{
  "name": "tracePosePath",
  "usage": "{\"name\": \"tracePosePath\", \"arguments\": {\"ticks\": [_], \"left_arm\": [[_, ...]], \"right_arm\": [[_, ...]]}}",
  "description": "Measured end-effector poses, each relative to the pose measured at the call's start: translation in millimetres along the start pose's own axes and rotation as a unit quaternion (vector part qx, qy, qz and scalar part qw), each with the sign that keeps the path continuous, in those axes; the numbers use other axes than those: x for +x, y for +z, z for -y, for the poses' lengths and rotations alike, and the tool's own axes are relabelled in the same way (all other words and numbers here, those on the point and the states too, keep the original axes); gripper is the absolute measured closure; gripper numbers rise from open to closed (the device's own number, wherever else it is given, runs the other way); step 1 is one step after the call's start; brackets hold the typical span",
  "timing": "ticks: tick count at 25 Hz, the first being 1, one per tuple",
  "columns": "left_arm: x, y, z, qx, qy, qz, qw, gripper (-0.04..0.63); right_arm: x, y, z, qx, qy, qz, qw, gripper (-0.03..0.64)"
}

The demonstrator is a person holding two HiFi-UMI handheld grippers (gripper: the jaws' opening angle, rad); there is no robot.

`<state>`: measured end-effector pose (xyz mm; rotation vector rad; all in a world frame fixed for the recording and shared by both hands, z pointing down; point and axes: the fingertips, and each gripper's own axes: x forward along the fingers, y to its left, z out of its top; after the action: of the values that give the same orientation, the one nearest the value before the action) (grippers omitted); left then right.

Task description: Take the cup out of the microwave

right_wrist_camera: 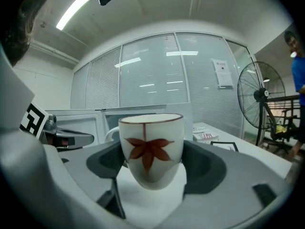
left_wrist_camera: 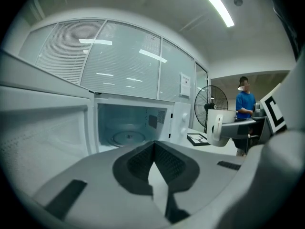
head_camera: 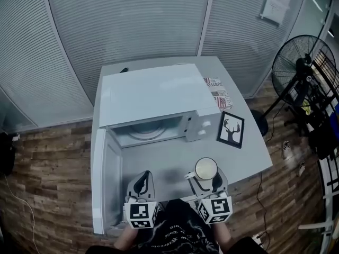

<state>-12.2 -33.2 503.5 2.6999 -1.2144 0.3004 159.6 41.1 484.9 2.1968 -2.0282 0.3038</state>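
The white microwave stands on the grey table, its door swung wide open to the left. Its cavity holds only the glass turntable. My right gripper is shut on a white cup with a brown rim and a red-brown leaf. It holds the cup upright over the table's front edge, outside the microwave. My left gripper hovers beside it to the left, in front of the open cavity. Its pads meet at the tip and hold nothing.
A framed deer picture lies right of the microwave, and magazines lie behind it. A standing fan is off the table to the right. A person in a blue shirt stands far off.
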Motion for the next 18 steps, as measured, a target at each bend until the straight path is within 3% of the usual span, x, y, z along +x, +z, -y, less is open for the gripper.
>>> {"name": "tracePosePath", "arguments": {"ticks": [18], "left_arm": [[0.9, 1.7, 5.9, 0.006, 0.004, 0.001, 1.0, 0.589]], "right_arm": [[1.8, -1.2, 4.9, 0.002, 0.009, -0.002, 1.0, 0.249]]}}
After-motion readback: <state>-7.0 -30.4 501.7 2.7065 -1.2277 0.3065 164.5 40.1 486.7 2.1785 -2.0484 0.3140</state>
